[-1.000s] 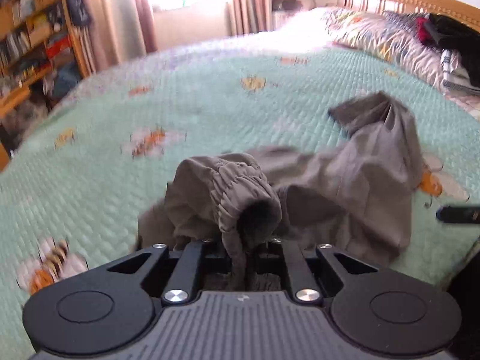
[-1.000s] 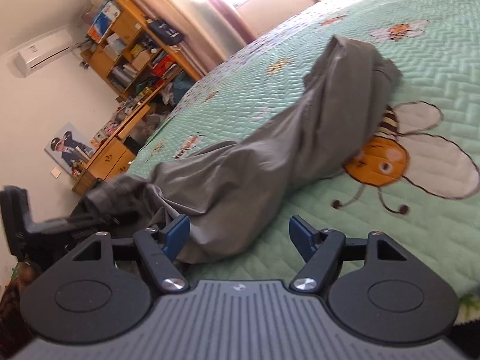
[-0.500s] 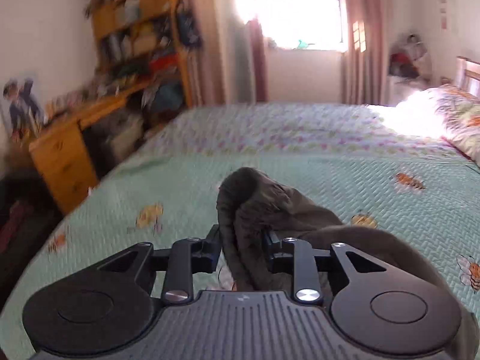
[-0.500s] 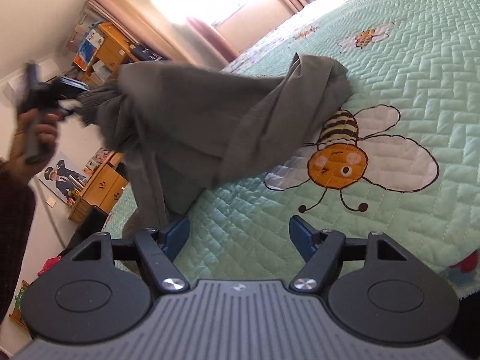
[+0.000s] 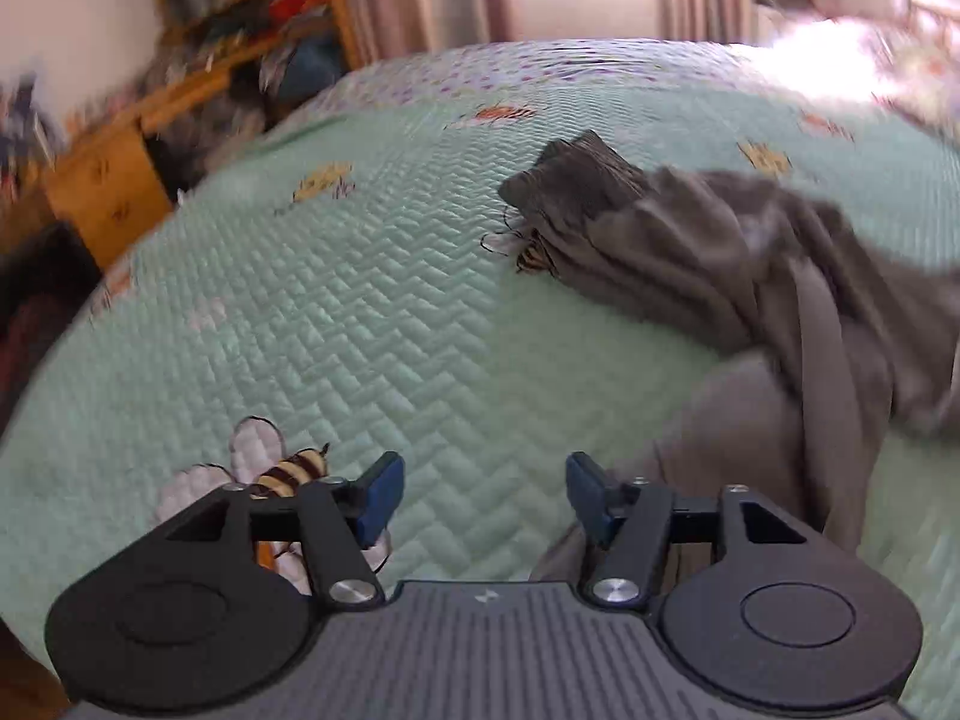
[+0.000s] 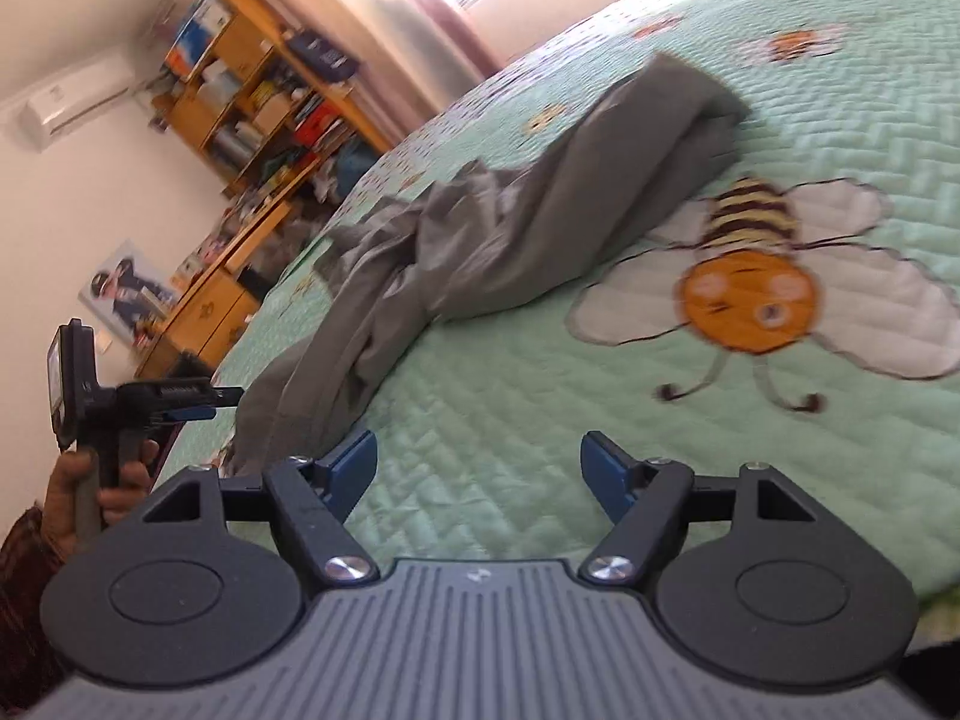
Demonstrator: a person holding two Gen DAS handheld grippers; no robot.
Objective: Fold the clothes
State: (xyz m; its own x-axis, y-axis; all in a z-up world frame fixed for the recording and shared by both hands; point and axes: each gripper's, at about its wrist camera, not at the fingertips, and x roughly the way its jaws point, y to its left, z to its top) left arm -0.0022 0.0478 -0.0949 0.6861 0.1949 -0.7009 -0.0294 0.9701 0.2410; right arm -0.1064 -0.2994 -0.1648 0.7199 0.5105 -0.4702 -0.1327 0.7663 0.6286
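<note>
Left gripper (image 5: 483, 495) spread wide, nothing between its blue pads (image 5: 379, 495), hovering over the green quilted bedspread (image 5: 372, 324). Right-hand pad (image 5: 585, 495) just beside a fold of the grey trousers (image 5: 750, 276); whether touching, hard to tell. Bee print (image 5: 288, 471) partly under the left finger. Trousers crumpled to the right and ahead, stretching away from the gripper, with a ribbed cuff (image 5: 576, 177) at the far end, lying over another bee.

Right gripper (image 6: 479, 474) likewise wide apart and empty, low above the bedspread (image 6: 510, 420). Trousers (image 6: 510, 228) ahead and to the left, running diagonally away; near end close beside the left pad (image 6: 354, 468), far end well up the bed. Large bee print (image 6: 750, 294) to the right of the cloth, partly covered by it. Left gripper (image 6: 201, 405) at far left, held in a hand (image 6: 117, 477), close to the near end of the trousers. Beyond the bed, wooden shelves (image 6: 258, 96) and bright curtains, blurred.
</note>
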